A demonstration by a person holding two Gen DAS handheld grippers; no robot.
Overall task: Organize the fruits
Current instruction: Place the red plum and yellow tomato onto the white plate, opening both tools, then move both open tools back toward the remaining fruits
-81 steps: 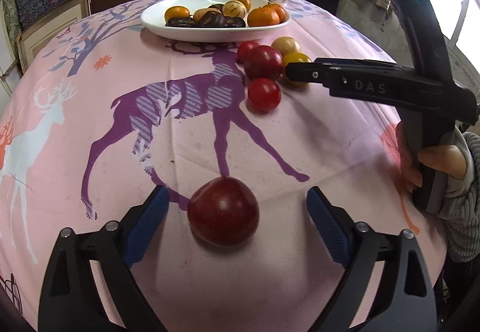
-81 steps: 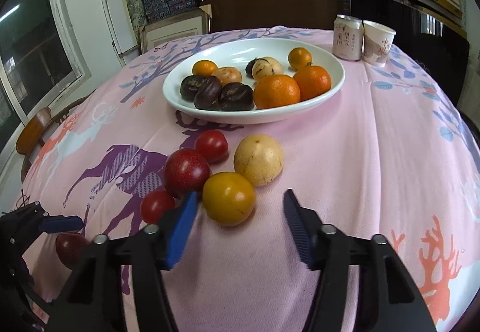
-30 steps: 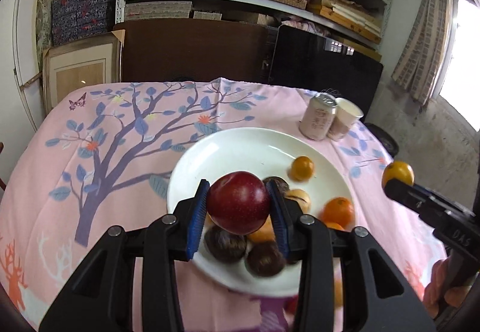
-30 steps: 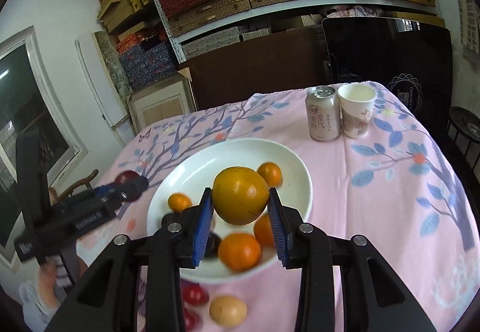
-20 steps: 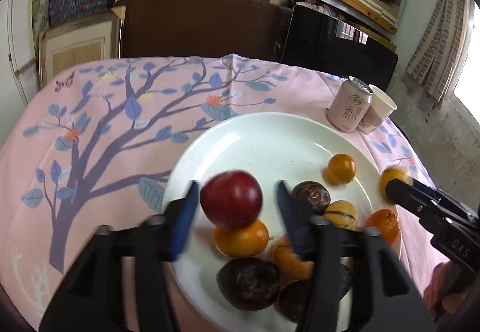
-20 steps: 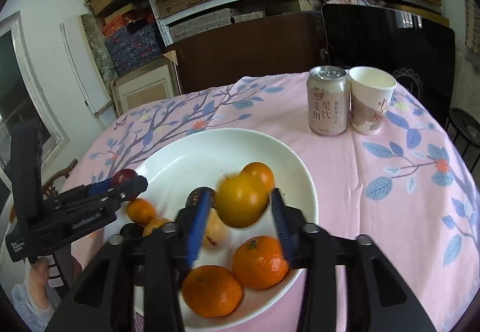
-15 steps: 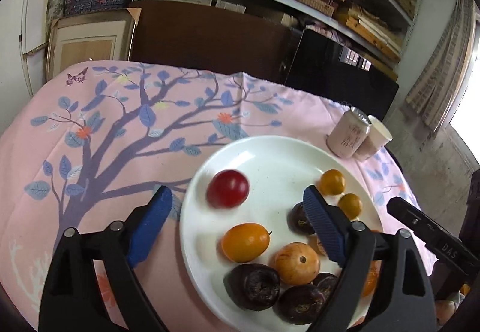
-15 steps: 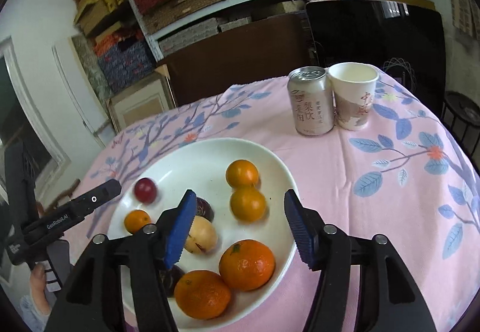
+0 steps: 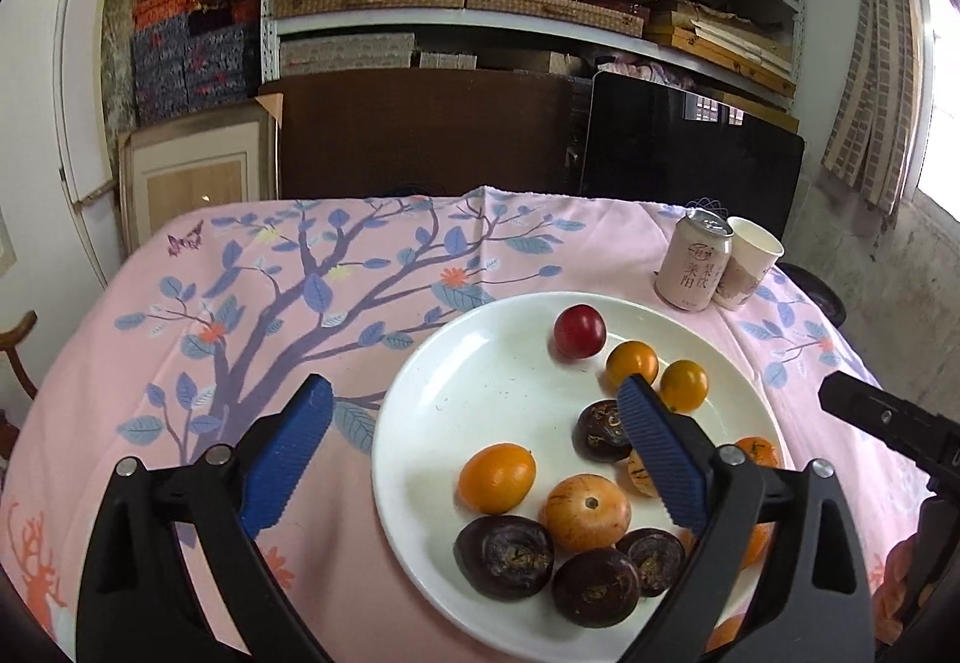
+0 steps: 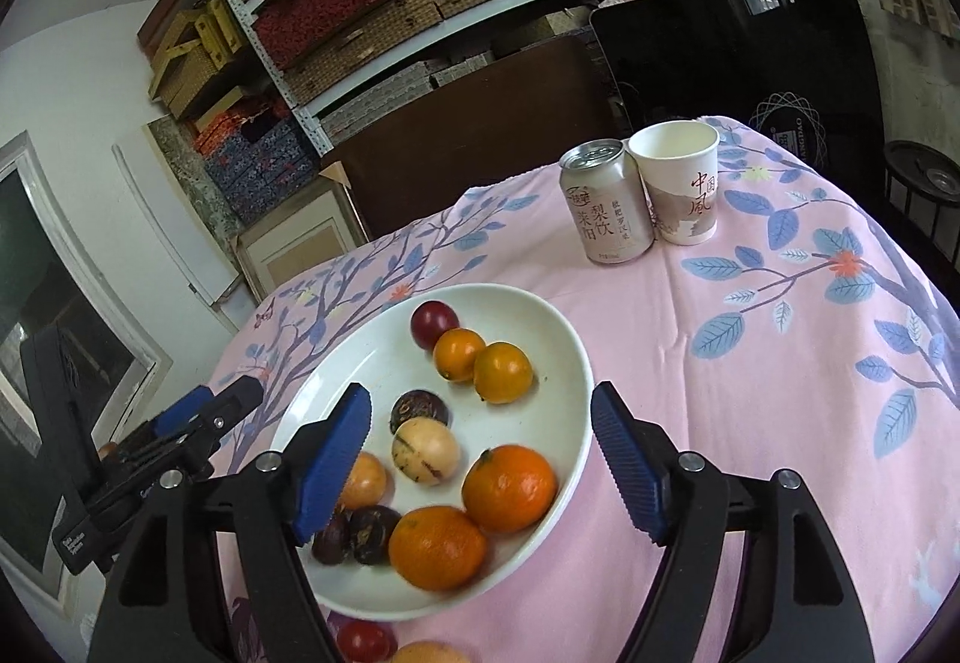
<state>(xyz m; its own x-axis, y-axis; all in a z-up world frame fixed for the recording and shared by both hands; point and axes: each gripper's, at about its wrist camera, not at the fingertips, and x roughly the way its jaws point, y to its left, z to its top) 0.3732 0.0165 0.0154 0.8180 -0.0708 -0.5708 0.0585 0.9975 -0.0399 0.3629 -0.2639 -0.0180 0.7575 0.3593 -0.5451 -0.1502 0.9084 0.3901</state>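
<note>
Both the left hand-held gripper and the right hand-held gripper hang released over the white plate. A red plum lies at the plate's far side, touching an orange fruit.

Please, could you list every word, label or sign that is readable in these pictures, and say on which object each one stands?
"梨饮" and "莱阳": large characters on the drink can; its smaller print is too small to read.
"中国风": red characters on the paper cup.
White lettering on the body of the left gripper: too blurred to read.
Round emblem on the black panel: its ring of letters is too small to read.
</note>
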